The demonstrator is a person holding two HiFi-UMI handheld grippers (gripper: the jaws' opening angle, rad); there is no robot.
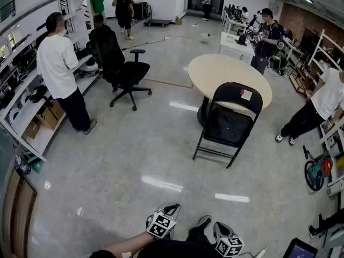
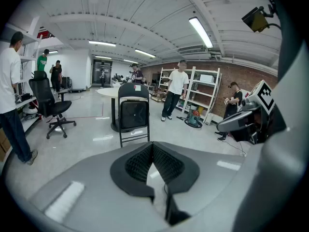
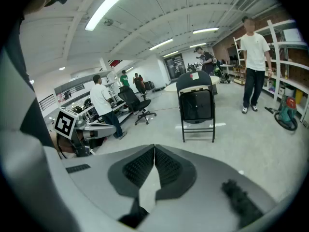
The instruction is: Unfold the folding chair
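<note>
The folded chair, its white label unreadable, stands on the floor well ahead of the left claw and right claw, both pressed together, empty, angled downward

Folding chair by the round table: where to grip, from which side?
Grip the folding chair by its top rail, from the open floor side. It stands folded upright, round table behind it; the rail is its highest exposed edge.
</note>
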